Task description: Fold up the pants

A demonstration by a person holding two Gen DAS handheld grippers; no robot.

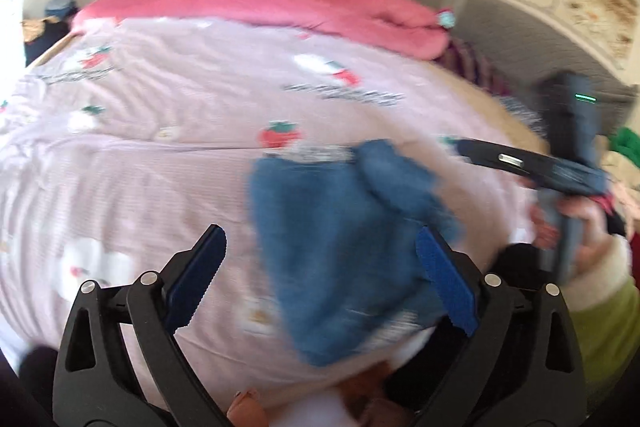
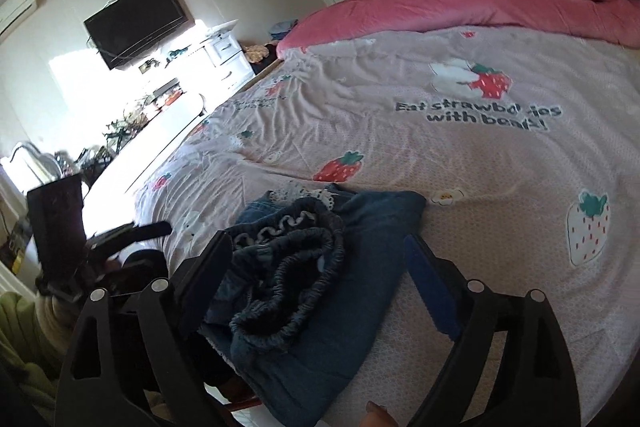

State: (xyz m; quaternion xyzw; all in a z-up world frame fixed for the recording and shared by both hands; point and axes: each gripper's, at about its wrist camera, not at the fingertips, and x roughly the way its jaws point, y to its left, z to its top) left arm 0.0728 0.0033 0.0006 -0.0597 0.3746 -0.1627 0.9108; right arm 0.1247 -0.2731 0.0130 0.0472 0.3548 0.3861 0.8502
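On the bedspread [image 2: 500, 155] lie folded pants [image 2: 320, 287] — both claws [image 1: 320, 279] [image 2: 320, 287] wide open, empty.

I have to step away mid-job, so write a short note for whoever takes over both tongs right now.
Left tongs: open, holding nothing, hovering over the near edge of the bed.
Right tongs: open, holding nothing, straddling the pants without gripping them.
Pants: blue denim with a gathered waistband, lying bunched in a rough bundle on the strawberry-print bedcover near the bed's near edge.
Done: pants appear doubled over at least once, but untidily; the left view is blurred.
Left: smooth the waistband, square up the fold, finish folding.
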